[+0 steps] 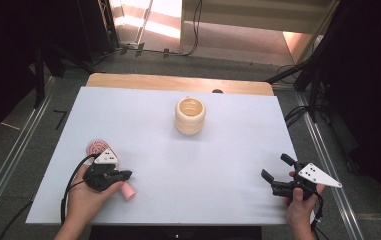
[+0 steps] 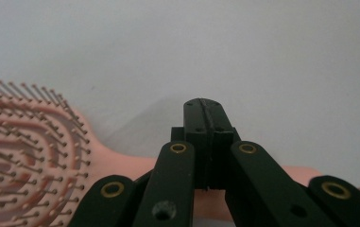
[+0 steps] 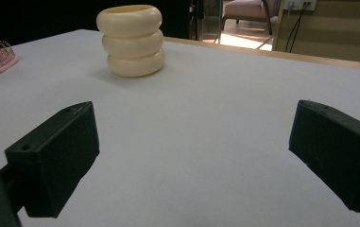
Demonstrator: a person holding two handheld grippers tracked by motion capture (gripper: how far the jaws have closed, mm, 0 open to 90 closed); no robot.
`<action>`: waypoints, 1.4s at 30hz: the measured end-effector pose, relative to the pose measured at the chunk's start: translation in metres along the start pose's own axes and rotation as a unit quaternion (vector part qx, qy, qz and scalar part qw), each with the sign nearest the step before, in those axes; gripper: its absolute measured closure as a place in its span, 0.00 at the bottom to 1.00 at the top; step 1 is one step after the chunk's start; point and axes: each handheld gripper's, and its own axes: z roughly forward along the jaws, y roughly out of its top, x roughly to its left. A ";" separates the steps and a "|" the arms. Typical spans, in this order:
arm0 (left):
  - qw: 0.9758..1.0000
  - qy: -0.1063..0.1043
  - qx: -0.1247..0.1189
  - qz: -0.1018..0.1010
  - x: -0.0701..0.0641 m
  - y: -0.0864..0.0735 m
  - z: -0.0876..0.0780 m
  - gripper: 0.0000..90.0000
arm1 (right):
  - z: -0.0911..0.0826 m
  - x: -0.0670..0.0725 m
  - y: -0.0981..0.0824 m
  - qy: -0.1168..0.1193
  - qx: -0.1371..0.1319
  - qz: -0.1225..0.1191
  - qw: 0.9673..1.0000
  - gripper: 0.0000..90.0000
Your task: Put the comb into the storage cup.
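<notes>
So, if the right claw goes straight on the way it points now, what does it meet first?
Probably nothing soon. The right claw is open and points across bare white table. The cream ring-shaped cup stands left of that line, though depth is hard to judge.

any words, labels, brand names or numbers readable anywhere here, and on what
None: no readable text in any view.
The pink hairbrush, the cream ribbed cup and the white table cover are plain.
The grey plate on the right tool bears dark dots, no letters.
</notes>
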 end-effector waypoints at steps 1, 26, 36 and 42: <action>1.000 0.004 -0.001 -0.002 0.001 -0.003 -0.003 1.00 | 0.000 0.000 0.000 -0.001 0.000 0.000 1.000 0.01; 0.992 0.065 -0.079 -0.074 0.052 -0.021 -0.079 1.00 | 0.001 0.000 0.000 -0.002 0.001 0.000 1.000 0.01; 0.979 0.128 -0.054 -0.152 0.105 -0.024 -0.059 1.00 | 0.000 0.000 0.000 -0.002 0.001 0.004 1.000 0.01; 0.973 0.142 -0.040 -0.179 0.112 -0.024 -0.048 1.00 | 0.001 0.000 0.000 -0.002 0.002 0.002 1.000 0.01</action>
